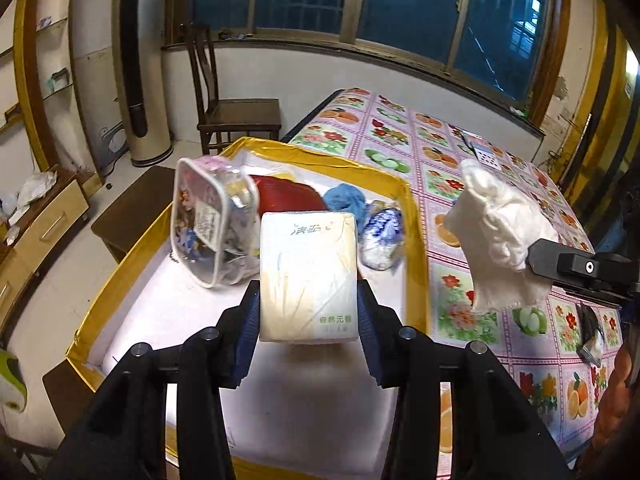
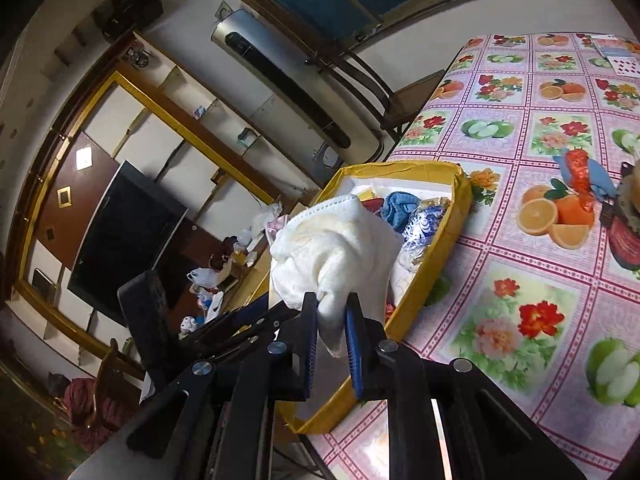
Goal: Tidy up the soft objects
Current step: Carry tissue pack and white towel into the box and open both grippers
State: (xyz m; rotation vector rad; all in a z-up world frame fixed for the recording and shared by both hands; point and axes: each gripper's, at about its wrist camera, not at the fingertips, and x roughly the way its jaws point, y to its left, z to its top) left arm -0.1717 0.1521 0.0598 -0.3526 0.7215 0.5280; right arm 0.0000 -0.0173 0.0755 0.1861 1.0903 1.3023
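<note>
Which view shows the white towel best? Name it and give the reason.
The left wrist view. There the white towel hangs whole over the fruit-print tablecloth, pinched by the right gripper. The right wrist view shows only bunched folds of it right at the lens, above the yellow-rimmed box.

Left gripper (image 1: 308, 304) clamped across a tissue pack (image 1: 307, 276), held aloft; right gripper (image 2: 332, 312) pinched narrow on a white towel (image 2: 336, 256), raised alongside.
</note>
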